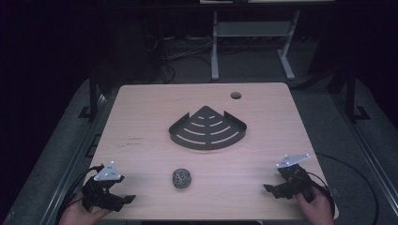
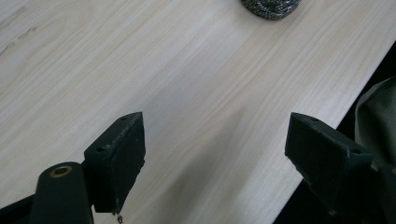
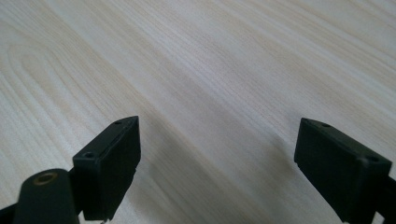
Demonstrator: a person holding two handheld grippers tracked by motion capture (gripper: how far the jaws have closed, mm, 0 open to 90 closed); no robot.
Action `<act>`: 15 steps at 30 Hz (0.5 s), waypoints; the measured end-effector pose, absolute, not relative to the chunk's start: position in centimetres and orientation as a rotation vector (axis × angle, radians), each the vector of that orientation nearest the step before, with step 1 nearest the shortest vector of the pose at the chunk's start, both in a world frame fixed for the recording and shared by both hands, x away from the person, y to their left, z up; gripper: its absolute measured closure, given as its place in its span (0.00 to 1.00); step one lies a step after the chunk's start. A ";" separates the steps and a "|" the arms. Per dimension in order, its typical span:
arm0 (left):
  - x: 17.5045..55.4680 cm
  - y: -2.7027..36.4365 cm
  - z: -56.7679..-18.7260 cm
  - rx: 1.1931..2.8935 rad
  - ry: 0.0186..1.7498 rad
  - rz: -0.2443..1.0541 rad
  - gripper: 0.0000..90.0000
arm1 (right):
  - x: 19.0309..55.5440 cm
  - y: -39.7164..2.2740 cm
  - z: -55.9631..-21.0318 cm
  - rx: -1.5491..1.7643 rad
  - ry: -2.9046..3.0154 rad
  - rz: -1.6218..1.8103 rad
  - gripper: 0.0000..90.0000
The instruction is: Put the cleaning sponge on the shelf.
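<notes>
Both my grippers, left gripper (image 1: 123, 199) and right gripper (image 1: 271, 188), rest released; steel wool ball (image 1: 182, 178) lies between them, corner shelf caddy (image 1: 207, 128) at its 12 o'clock. Step: approach; next, reach the ball

left gripper (image 1: 126, 198) held low at the near left corner of the table (image 1: 141, 108), jaws wide apart, nothing between them. right gripper (image 1: 268, 189) at the table's near right corner, jaws likewise wide, pointing inward. each gripped by a hand at the table's near edge.
</notes>
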State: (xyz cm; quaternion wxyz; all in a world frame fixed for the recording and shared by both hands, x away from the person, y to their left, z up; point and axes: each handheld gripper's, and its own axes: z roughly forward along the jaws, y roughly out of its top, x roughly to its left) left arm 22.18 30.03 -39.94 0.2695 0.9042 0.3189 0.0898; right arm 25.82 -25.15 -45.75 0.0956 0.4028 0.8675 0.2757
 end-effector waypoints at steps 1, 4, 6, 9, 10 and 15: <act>22.2 29.9 -39.9 2.438 0.852 0.245 0.22 | 25.8 -25.2 -45.8 1.193 2.572 0.817 0.16; 22.4 29.5 -39.7 2.449 0.839 0.240 0.22 | 25.9 -25.2 -45.7 1.195 2.570 0.819 0.16; 22.5 29.3 -39.7 2.448 0.835 0.246 0.22 | 25.9 -25.2 -45.7 1.194 2.570 0.818 0.16; 22.6 28.9 -39.7 2.450 0.830 0.238 0.22 | 25.9 -25.1 -45.8 1.193 2.573 0.817 0.16; 22.7 28.7 -39.7 2.455 0.823 0.236 0.22 | 25.9 -25.1 -45.8 1.193 2.573 0.817 0.16; 23.1 28.1 -39.7 2.468 0.816 0.231 0.22 | 25.9 -25.2 -45.8 1.192 2.574 0.819 0.16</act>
